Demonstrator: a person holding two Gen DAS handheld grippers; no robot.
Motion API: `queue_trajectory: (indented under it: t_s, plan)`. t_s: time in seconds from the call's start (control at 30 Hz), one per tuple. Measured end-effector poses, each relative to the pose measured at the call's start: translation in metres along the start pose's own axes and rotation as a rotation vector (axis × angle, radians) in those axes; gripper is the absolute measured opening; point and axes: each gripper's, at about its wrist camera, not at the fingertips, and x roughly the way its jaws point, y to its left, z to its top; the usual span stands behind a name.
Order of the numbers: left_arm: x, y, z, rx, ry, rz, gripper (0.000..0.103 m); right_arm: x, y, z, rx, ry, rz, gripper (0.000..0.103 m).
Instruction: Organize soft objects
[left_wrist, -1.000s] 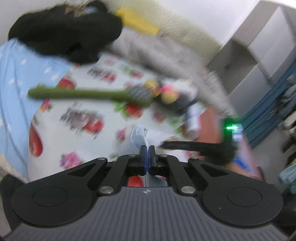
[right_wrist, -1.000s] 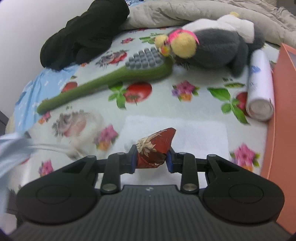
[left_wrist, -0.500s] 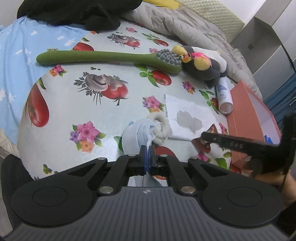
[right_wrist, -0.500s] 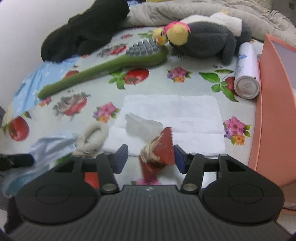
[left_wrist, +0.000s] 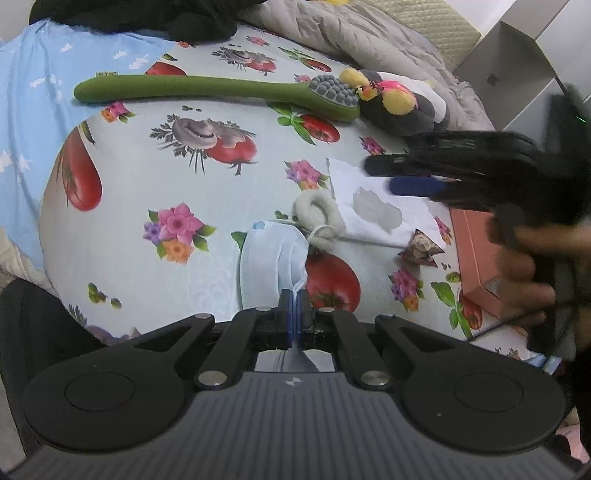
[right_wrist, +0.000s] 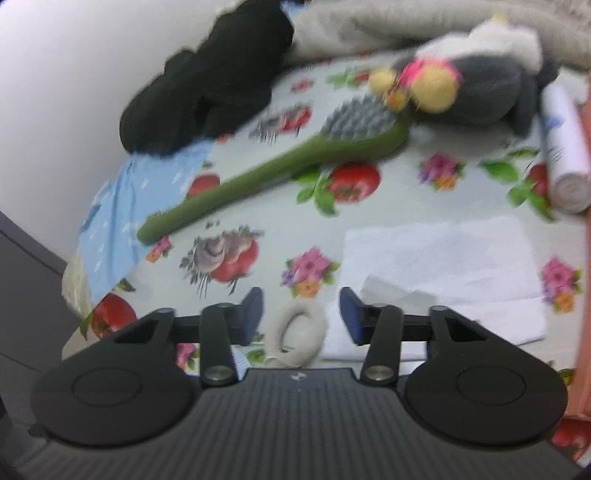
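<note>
- Left gripper (left_wrist: 294, 301) is clamped on the mask (left_wrist: 271, 264), at its near edge by the ear loop; the mask lies on the desk (left_wrist: 207, 192) at 12 o'clock from it
- Mask looks light and limp, so it will likely sag; a folded edge seems the safest hold
- Right gripper (right_wrist: 301, 314) is wide apart and holds nothing, with the ring (right_wrist: 295, 334) between its fingers
- Ring looks soft; pinch across its band
- Wrapper (left_wrist: 419, 248) lies at 3 o'clock from the mask
</note>
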Motion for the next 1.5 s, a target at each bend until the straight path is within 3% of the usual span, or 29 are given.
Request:
queue_trajectory:
  t_s: [0.13,0.37,0.43,0.5,0.6,0.87,1.13,1.5]
  plan:
    - [0.001,0.002,-0.002,0.005,0.001,-0.021,0.002,0.03,0.004,0.002,0.018,0.122,-0.01,0.031]
    - [0.003,0.004,-0.004,0.026,0.008,-0.061,0.002,0.068,0.003,-0.004,0.032,0.265,-0.099,0.029]
    - [0.004,0.005,-0.005,0.033,0.012,-0.064,0.002,0.07,0.005,-0.004,0.017,0.266,-0.107,0.025]
    - [0.006,0.005,-0.007,0.039,0.015,-0.071,0.002,0.071,0.009,-0.004,0.0,0.265,-0.112,0.009]
    - [0.008,0.005,-0.008,0.042,0.017,-0.077,0.002,0.075,0.011,-0.003,-0.012,0.27,-0.1,0.009]
    - [0.007,-0.001,-0.008,0.056,0.005,-0.101,0.002,0.051,0.024,0.007,0.053,0.181,0.068,0.009]
    - [0.008,-0.008,-0.009,0.059,-0.01,-0.089,0.002,0.03,0.023,0.018,0.203,0.141,0.251,0.009]
    - [-0.007,-0.02,0.002,0.051,-0.062,-0.043,0.002,-0.05,0.015,0.022,0.159,-0.015,0.228,0.009]
